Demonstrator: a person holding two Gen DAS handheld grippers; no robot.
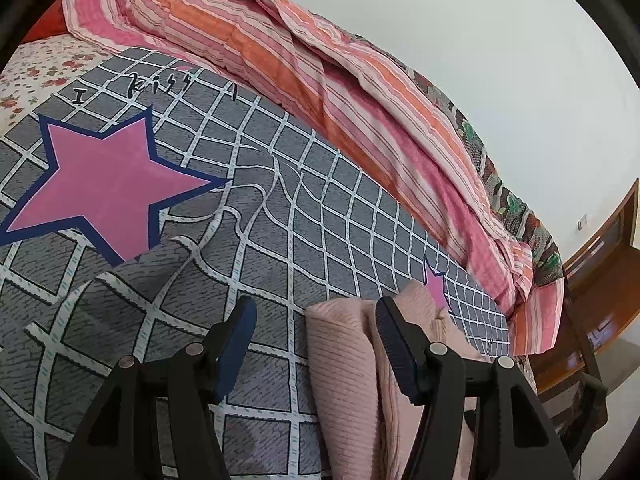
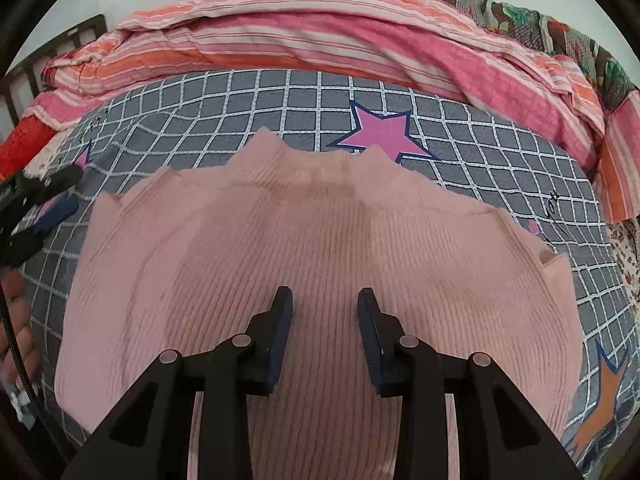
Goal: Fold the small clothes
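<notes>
A pink ribbed knit garment (image 2: 320, 240) lies spread flat on the grey checked bedsheet (image 2: 280, 96). My right gripper (image 2: 325, 300) hovers over its middle, jaws open and empty. In the left wrist view my left gripper (image 1: 316, 310) is open; the garment's edge (image 1: 344, 380) lies between and under its fingers, the right fingertip (image 1: 390, 320) over the fabric. The left gripper also shows at the far left of the right wrist view (image 2: 52, 196), beside the garment's left edge.
A striped pink and orange quilt (image 2: 340, 32) is bunched along the far side of the bed. The sheet has pink stars (image 1: 108, 184). A floral sheet (image 1: 36, 68) lies beyond. Wooden furniture (image 1: 600, 264) stands past the bed's end.
</notes>
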